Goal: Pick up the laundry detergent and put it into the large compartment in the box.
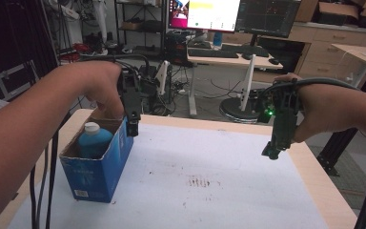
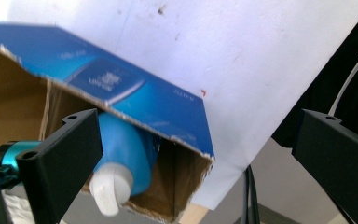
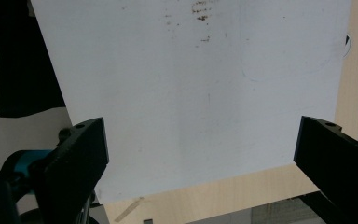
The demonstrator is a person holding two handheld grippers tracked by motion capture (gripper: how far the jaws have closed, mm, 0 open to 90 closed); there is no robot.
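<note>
1. The table has a white sheet over its top, with a brown smudge near the middle. The blue box stands open-topped at its left edge, and the bottle stands upright inside it, white cap uppermost.
2. The left gripper hangs just past the box's far right corner. Its jaws stand wide apart with nothing between them, so I judge the bottle is already dropped in and the step in hand is getting clear of the box.
3. To do that well, I would lift straight up before swinging away, keeping the jaws spread so neither catches the torn cardboard rim. The box looks light and could tip or slide off the near edge.
4. The right gripper hovers over the table's right edge, well apart from the box, jaws wide and empty.
5. Hard to make out: the bottle's label and lower half are hidden by the box walls. In the left gripper view the near jaw covers part of the bottle. The small print on the box is blurred.
</note>
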